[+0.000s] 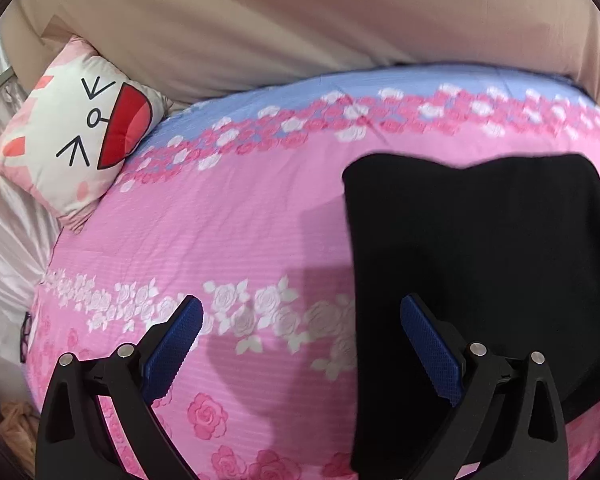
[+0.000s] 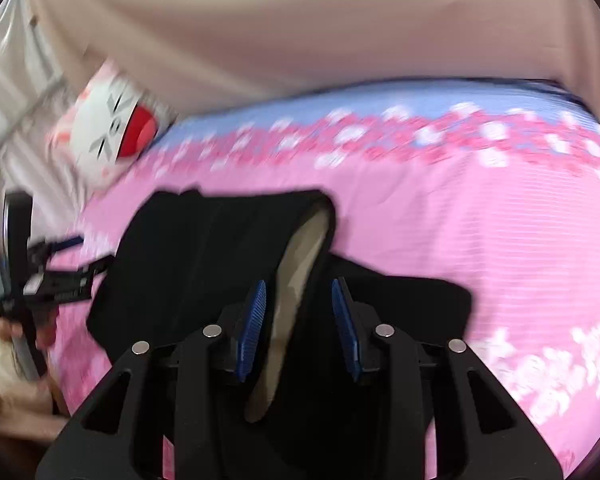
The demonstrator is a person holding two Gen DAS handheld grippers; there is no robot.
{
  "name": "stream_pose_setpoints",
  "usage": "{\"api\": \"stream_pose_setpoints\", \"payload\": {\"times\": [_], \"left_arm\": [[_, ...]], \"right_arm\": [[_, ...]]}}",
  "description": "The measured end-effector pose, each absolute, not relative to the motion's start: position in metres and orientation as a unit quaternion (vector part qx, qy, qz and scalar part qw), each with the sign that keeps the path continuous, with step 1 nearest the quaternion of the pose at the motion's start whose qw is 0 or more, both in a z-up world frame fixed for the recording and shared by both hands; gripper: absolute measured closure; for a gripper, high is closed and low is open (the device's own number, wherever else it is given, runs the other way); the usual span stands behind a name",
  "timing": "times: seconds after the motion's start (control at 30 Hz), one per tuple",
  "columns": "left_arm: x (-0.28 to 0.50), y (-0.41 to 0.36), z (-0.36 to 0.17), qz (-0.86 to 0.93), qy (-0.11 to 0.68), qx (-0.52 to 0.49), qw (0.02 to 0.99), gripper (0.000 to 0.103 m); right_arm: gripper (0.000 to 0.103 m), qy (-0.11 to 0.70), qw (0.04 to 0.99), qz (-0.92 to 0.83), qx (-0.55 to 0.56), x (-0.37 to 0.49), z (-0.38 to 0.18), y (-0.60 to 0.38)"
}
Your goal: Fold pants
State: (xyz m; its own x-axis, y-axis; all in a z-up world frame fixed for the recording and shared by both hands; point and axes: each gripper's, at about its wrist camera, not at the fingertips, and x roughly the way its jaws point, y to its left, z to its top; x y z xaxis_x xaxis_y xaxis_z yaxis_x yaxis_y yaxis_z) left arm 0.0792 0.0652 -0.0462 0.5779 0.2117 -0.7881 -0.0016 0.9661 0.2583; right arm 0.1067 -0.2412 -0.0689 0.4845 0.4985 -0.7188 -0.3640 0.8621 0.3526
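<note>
- Two views are showing black pants (image 1: pixel 480 264) lying folded on the pink floral bedspread (image 1: pixel 220 232).
- Left claw (image 1: pixel 302 344) is gaping wide, empty, beside the pants; only here is the cat-face cushion (image 1: pixel 80 128) looking sharp.
- Right claw (image 2: pixel 299 328) is standing partly open around a raised fold with pale lining; contact unclear.

Left wrist camera: I am looking steeply down, close over the pink floral bedspread (image 1: pixel 228 220). Right wrist camera: I am facing likewise, lower, blurred. Both are sharing the black pants (image 1: pixel 480 264), cat-face pillow (image 1: pixel 80 132), beige headboard (image 1: pixel 300 20).
</note>
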Motion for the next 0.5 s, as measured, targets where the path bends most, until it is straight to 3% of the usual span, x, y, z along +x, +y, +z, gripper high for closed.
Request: {"api": "stream_pose_setpoints", "payload": {"times": [0.23,0.37,0.47,0.5], "left_arm": [[0.085,0.067,-0.055,0.071,0.465,0.121,0.874,0.005],[0.086,0.067,-0.051,0.077,0.464,0.119,0.875,0.005],[0.085,0.064,-0.052,0.08,0.461,0.127,0.875,0.005],[0.086,0.063,-0.053,0.084,0.461,0.129,0.874,0.005]], "right_arm": [[0.059,0.456,0.849,0.255,0.081,0.118,-0.081,-0.23],[0.059,0.465,0.838,0.258,0.124,0.125,-0.082,-0.237],[0.07,0.467,0.838,0.257,0.12,0.125,-0.081,-0.23],[0.08,0.467,0.834,0.263,0.133,0.126,-0.081,-0.231]]}}
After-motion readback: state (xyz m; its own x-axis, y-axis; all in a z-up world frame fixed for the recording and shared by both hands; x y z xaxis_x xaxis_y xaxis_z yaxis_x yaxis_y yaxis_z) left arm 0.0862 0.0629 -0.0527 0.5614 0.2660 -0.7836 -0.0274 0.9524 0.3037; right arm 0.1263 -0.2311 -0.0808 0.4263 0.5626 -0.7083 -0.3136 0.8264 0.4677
